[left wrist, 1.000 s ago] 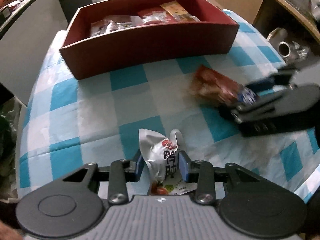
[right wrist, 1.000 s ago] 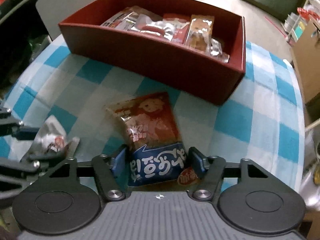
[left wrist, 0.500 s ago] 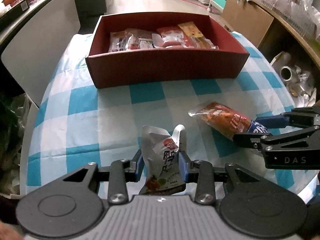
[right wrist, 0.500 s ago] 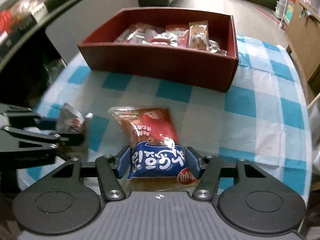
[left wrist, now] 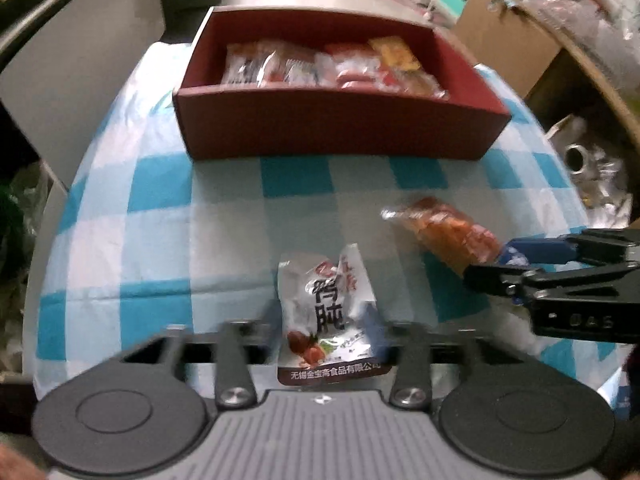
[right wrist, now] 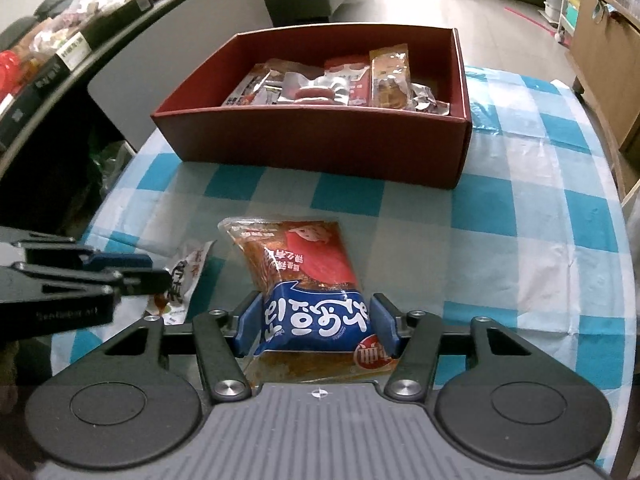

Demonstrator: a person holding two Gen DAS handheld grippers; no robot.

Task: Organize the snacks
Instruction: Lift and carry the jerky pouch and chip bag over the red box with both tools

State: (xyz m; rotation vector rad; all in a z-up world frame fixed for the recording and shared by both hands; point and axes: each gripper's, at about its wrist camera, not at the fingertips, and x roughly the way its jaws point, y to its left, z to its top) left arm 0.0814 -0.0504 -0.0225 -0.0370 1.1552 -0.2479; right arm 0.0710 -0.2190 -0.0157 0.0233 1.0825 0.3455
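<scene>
Jaws of the left gripper [left wrist: 326,330] are opening right now, w/ the silver snack pouch [left wrist: 326,312] still sitting between them; its blue pads [left wrist: 376,330] are blurred, so whether they still touch the foil is hard to call, but they look clear of it. Pouch stands nearly upright, black characters on the front, dark strip along its bottom edge, over the blue-and-white checked tablecloth [left wrist: 160,216].

Right gripper [right wrist: 318,326] is clamped on the red-and-blue snack packet [right wrist: 308,280]: both blue pads [right wrist: 248,326] press the sides of the blue end, red end pointing away toward the box. In the left cam that packet shows off to the right, blurred, nr the right gripper's black fingers.

Red box [right wrist: 320,144] sits at the far side of the cloth, well apart from both packets, open top, several wrapped snacks [right wrist: 340,84] lined up inside along the back: silver, red, one tall amber pack. Near half of the box floor is hidden behind its front wall.

In the right cam the two packets lie just beside each other, silver one to the left, left gripper's fingers coming in from that edge.
</scene>
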